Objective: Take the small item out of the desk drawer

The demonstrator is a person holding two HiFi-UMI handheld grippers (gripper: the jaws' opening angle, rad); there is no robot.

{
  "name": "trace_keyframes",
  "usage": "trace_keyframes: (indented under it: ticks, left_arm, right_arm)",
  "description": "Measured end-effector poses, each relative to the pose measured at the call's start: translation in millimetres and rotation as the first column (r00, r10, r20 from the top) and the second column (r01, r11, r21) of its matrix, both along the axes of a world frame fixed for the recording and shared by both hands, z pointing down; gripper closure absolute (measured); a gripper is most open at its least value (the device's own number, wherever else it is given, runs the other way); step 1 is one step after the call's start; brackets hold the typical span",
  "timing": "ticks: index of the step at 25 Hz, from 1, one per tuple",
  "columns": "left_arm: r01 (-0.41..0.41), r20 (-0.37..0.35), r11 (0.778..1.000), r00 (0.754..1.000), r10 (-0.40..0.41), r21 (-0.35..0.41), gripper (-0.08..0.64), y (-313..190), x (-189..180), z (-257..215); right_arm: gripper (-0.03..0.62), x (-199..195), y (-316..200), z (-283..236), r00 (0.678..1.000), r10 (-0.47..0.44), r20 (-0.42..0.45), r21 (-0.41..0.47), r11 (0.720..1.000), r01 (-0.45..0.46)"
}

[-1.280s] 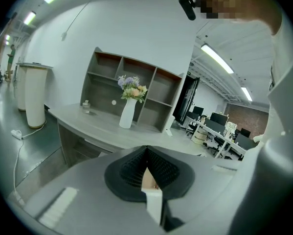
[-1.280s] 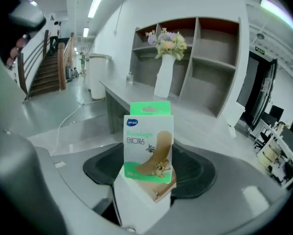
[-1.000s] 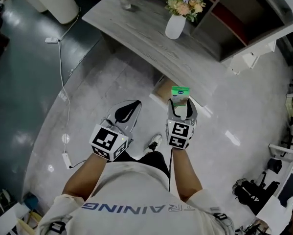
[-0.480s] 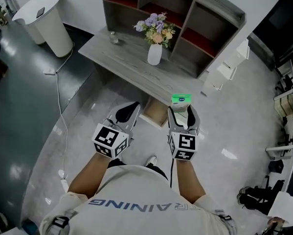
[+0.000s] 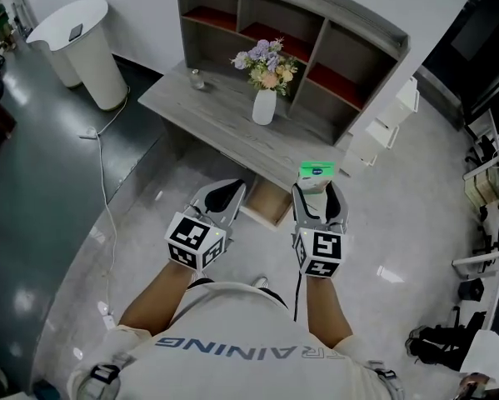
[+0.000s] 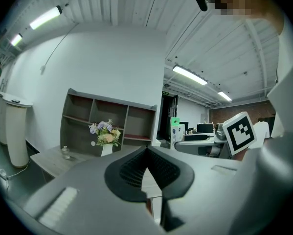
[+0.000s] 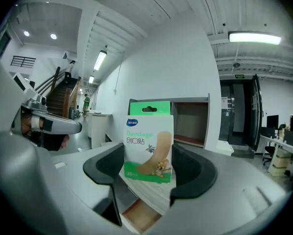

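Observation:
A small green and white bandage box (image 5: 316, 172) stands upright between the jaws of my right gripper (image 5: 319, 192), which is shut on it. In the right gripper view the box (image 7: 149, 141) fills the gap between the two black pads, held in the air above the open drawer (image 7: 138, 214). That drawer (image 5: 268, 204) sticks out from under the grey desk (image 5: 224, 123), and its inside is hidden here. My left gripper (image 5: 222, 197) hangs to the left of the drawer with its jaws together and nothing in them (image 6: 147, 152).
On the desk stand a white vase of flowers (image 5: 264, 107), a small glass bottle (image 5: 197, 79) and a shelf unit (image 5: 299, 23) at the back. A white bin (image 5: 82, 48) and a floor cable (image 5: 107, 190) lie left. White steps (image 5: 382, 136) stand right.
The view has pulled back from the desk, so the shelf unit now shows. Both grippers sit a little lower in the frame. The box stays in the right gripper.

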State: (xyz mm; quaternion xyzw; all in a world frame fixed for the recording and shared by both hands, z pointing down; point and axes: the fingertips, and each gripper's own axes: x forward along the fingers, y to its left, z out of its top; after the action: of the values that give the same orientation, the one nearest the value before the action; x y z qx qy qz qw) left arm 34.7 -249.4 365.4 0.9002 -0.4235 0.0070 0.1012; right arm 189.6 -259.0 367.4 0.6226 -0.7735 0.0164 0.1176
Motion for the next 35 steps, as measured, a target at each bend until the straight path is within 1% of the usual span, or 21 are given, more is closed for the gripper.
trace_keyframes:
  ticks: [6, 12, 16, 23, 35]
  left_arm:
    - [0.006, 0.011, 1.000, 1.000, -0.006, -0.004, 0.558, 2.4, -6.1, 1.6]
    - [0.012, 0.015, 1.000, 1.000, -0.012, -0.007, 0.558, 4.9, -13.8, 0.3]
    - [0.021, 0.016, 1.000, 1.000, -0.021, -0.009, 0.557, 6.6, -17.5, 2.1]
    - [0.037, 0.013, 0.999, 0.999, -0.037, -0.006, 0.557, 10.9, -23.1, 2.0]
    - [0.040, 0.013, 0.999, 0.999, -0.039, -0.006, 0.557, 20.7, -23.1, 2.2]
  right_arm:
    - [0.273, -8.4, -2.4, 2.1, 1.000, -0.019, 0.010, -0.005, 1.000, 0.020]
    - [0.273, -25.9, 0.0, -6.2, 0.998, -0.047, -0.035, 0.025, 0.999, 0.048]
    - [0.273, -32.2, 2.0, -4.2, 0.997, -0.059, -0.055, 0.024, 0.998, 0.061]
    - [0.273, -32.6, 6.4, 0.7, 0.997, -0.063, -0.052, 0.010, 0.998, 0.063]
    - [0.273, -32.3, 15.5, 2.5, 0.997, -0.065, -0.050, 0.005, 0.998, 0.066]
